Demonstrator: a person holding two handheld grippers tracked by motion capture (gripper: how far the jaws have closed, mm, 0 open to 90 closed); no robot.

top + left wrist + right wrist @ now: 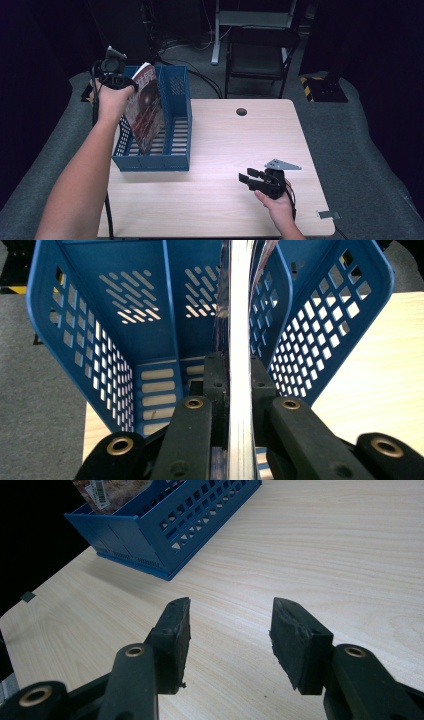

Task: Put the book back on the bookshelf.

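Showing barcode point(101, 494) on mag point(145, 107), R gripper view, blue rack point(175, 162)

From my station, the magazine point(240, 340) came through edge-on in the left gripper view, so I could not read its cover, and its lower edge was hidden behind the blue file rack's point(177, 162) front wall in the high view. The right gripper view cut the magazine off at the picture's top edge.
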